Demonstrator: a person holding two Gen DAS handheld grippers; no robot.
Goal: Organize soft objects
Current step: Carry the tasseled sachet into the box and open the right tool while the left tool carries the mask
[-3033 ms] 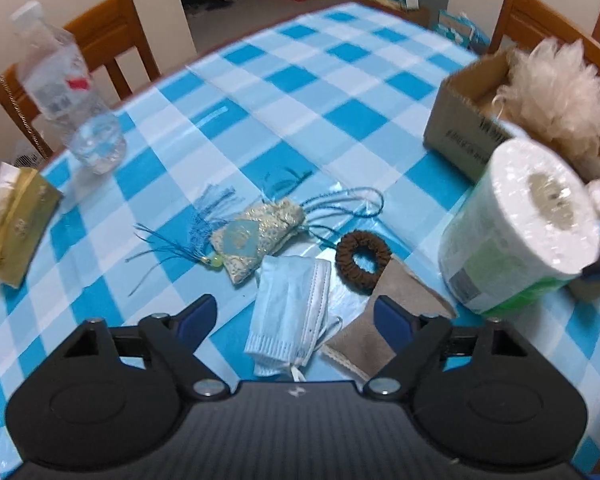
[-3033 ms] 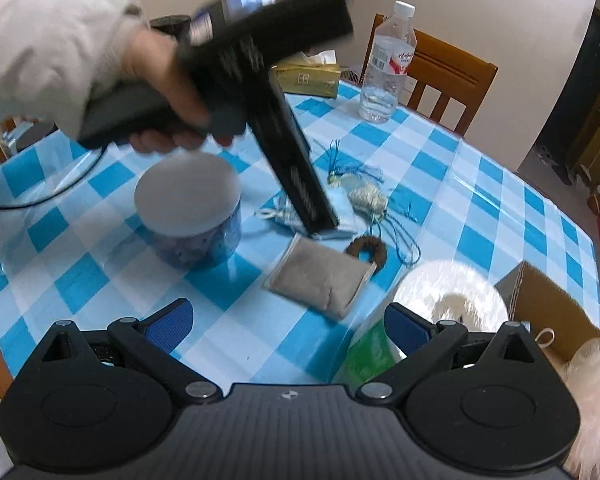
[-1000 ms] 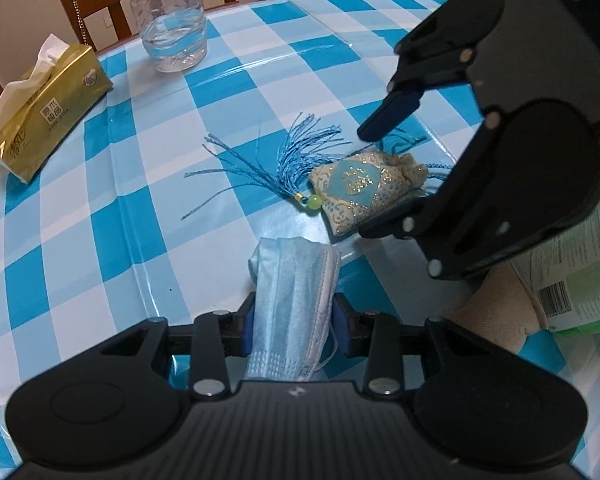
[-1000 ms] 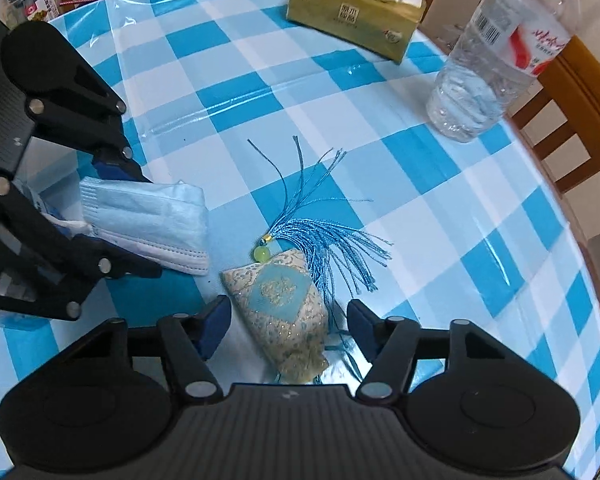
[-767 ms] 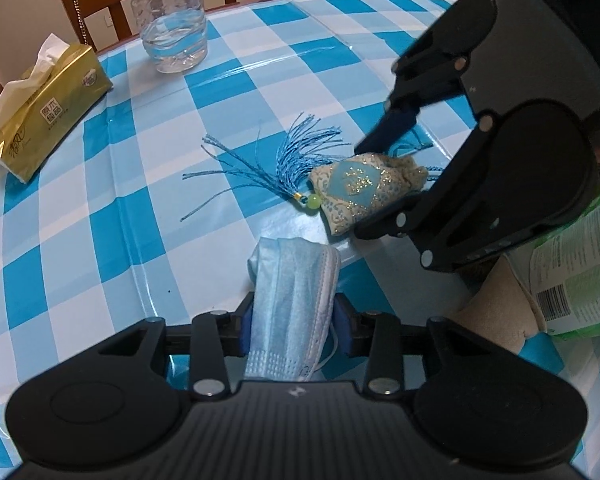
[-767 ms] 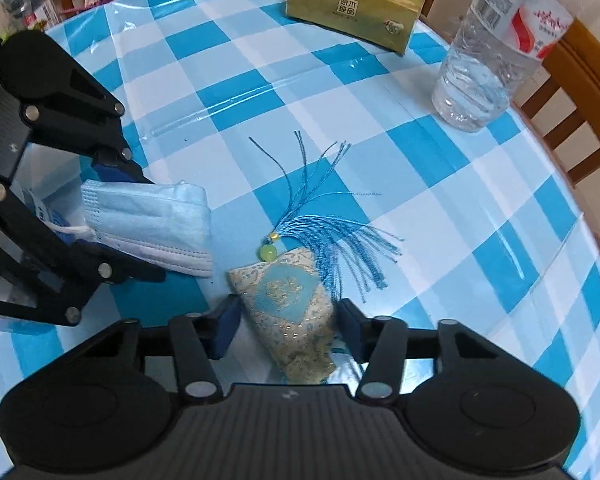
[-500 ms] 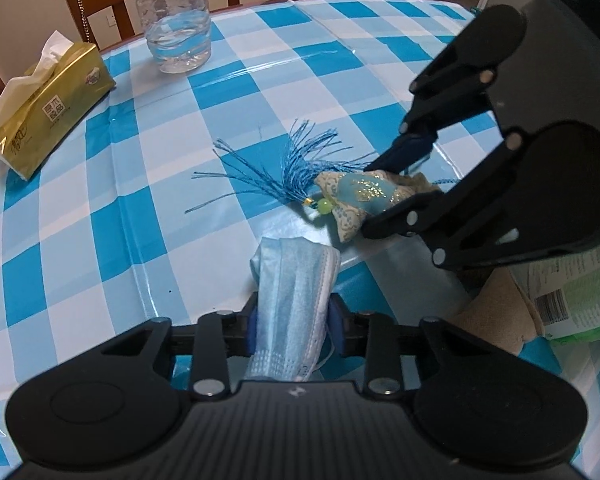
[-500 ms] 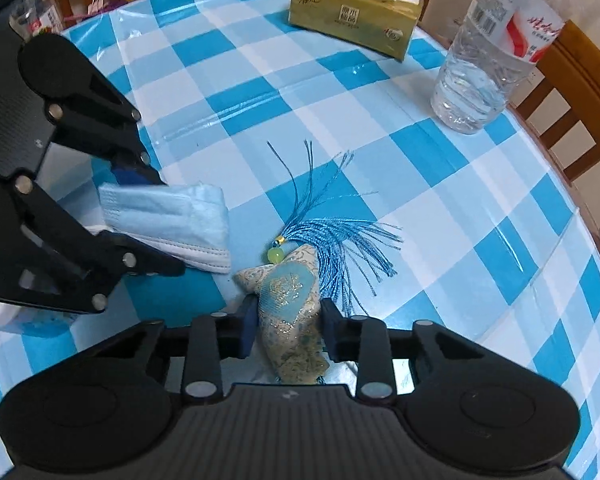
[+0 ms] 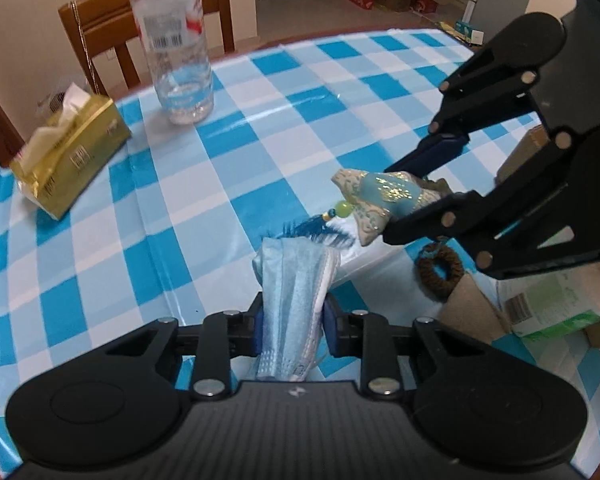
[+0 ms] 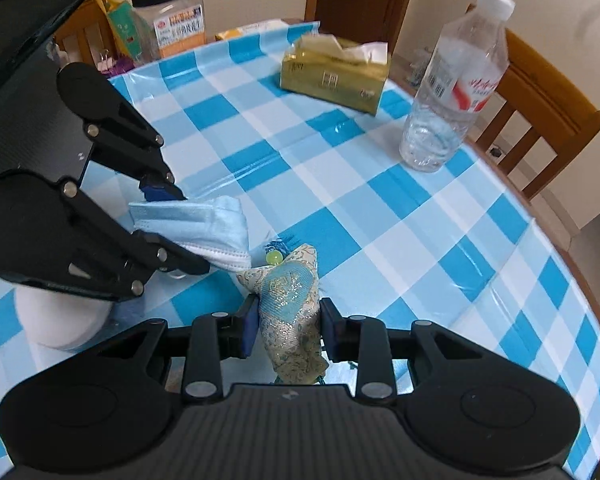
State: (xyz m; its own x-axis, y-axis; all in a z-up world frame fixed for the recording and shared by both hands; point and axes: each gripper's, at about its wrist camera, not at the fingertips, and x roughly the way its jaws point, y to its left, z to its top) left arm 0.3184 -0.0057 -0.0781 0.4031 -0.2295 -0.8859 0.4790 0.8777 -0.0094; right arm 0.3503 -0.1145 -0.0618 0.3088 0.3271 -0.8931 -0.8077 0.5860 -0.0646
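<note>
Right now my left tool [image 9: 293, 322] is clamped on the blue face mask [image 9: 294, 292], whose pleated body sticks out forward between the two blue pads. My right tool [image 10: 287, 330] is closed on the embroidered sachet [image 10: 292, 308], and both things are lifted off the blue-and-white checked counter [image 9: 204, 184]. From the left wrist view the sachet hangs in the right tool's grip just beyond the mask's tip, its green bead [image 9: 343, 211] and blue tassel [image 9: 320, 233] trailing down beside the mask. From the right wrist view the mask sits just to the left of the sachet, nearly touching it.

On the counter below the right tool lie a brown scrunchie [image 9: 440, 267], a tan cloth pouch [image 9: 470, 312] and a wrapped toilet paper roll [image 9: 556, 300] next to a cardboard box [image 9: 520, 156]. Farther off stand a water bottle [image 9: 176, 48] and a gold tissue pack [image 9: 68, 156], well apart from what I hold.
</note>
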